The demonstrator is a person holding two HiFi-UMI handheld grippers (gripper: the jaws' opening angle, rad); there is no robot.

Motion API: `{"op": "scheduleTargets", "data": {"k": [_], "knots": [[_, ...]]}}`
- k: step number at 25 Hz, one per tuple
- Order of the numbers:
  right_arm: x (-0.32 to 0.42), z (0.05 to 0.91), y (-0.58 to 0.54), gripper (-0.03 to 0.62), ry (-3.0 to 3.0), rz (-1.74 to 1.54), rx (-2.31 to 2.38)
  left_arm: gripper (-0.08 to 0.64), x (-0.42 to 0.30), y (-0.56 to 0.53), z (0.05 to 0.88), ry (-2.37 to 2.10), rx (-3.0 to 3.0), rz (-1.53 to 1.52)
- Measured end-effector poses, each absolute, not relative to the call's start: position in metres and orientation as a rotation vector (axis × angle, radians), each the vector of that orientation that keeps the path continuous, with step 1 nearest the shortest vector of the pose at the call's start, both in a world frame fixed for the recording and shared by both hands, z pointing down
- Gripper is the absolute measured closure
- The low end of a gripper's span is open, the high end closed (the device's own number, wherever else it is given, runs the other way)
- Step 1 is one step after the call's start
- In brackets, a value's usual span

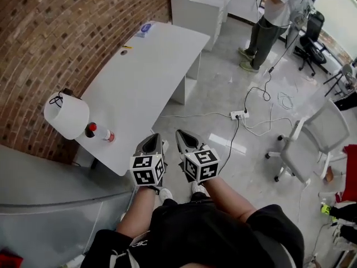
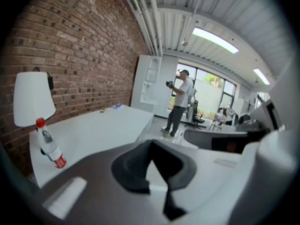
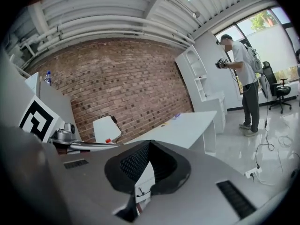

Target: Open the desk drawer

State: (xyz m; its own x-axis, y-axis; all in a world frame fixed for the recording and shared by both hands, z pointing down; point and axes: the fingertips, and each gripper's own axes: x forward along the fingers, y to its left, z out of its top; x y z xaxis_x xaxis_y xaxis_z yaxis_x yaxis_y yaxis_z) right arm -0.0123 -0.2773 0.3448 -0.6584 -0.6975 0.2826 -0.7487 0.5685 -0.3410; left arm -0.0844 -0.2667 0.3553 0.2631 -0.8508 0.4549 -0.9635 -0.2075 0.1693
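A long white desk (image 1: pixel 145 71) runs along the brick wall; no drawer front shows in any view. Both grippers hang in the air off the desk's near end, above my knees. My left gripper (image 1: pixel 152 138) is shut, its jaws meeting at the tip with nothing between them, and it looks over the desk (image 2: pixel 93 130). My right gripper (image 1: pixel 179 134) sits just right of it, also shut and empty. The left gripper view shows the closed tips (image 2: pixel 151 144). The right gripper view shows that gripper's closed tips (image 3: pixel 150 143), with the desk (image 3: pixel 187 123) beyond.
A white lamp (image 1: pixel 67 115) and a red-capped bottle (image 1: pixel 100 133) stand at the desk's near end. A small blue-white item (image 1: pixel 145 29) lies at the far end. A person (image 1: pixel 273 21) stands beyond, near white shelving (image 1: pixel 201 4). A power strip with cables (image 1: pixel 240 114) and a white chair (image 1: pixel 312 144) are on the right.
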Motion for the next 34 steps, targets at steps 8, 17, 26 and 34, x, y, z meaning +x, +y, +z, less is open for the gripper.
{"op": "scheduleTargets", "data": {"k": [8,17,26,34], "knots": [[-0.007,0.284,-0.282,0.595,-2.731,0.545,1.292,0.561,-0.09,-0.27,0.297,-1.699,2.23,0.353],[-0.011,0.279,-0.284,0.595,-2.732,0.538,1.261,0.561,-0.089,-0.27,0.294,-1.699,2.222,0.339],[-0.013,0.276,-0.291,0.595,-2.766,0.537,1.209,0.56,-0.093,-0.275,0.289,-1.747,2.195,0.326],[-0.006,0.277,-0.299,0.595,-2.779,0.531,1.177,0.561,-0.098,-0.285,0.295,-1.793,2.146,0.328]]}}
